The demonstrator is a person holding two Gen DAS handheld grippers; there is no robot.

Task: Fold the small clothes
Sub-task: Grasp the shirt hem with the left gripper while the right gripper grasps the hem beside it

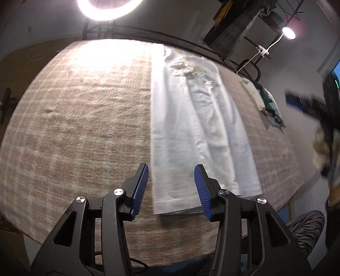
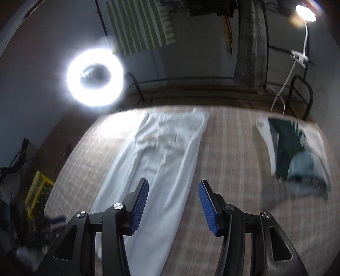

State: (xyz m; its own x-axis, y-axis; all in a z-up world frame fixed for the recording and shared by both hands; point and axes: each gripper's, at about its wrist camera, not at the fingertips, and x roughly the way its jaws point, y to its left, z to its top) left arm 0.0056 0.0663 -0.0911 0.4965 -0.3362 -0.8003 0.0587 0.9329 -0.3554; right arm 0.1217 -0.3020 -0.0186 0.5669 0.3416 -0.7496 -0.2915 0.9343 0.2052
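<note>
A pair of white trousers [image 1: 191, 127] lies folded lengthwise on the beige checked table cover [image 1: 85, 118], waist at the far end and hems toward me. My left gripper [image 1: 171, 180] is open and empty, held above the hem end. In the right wrist view the trousers [image 2: 161, 152] stretch from the far edge toward me. My right gripper [image 2: 173, 197] is open and empty above the lower legs. The right gripper also shows blurred at the far right of the left wrist view [image 1: 301, 104].
A pile of clothes in dark green, blue denim and white [image 2: 297, 155] lies at the table's right far corner and shows in the left wrist view [image 1: 265, 99]. A ring light [image 2: 95, 77] and a clip lamp [image 2: 305, 10] stand behind. A yellow crate [image 2: 39, 191] sits left on the floor.
</note>
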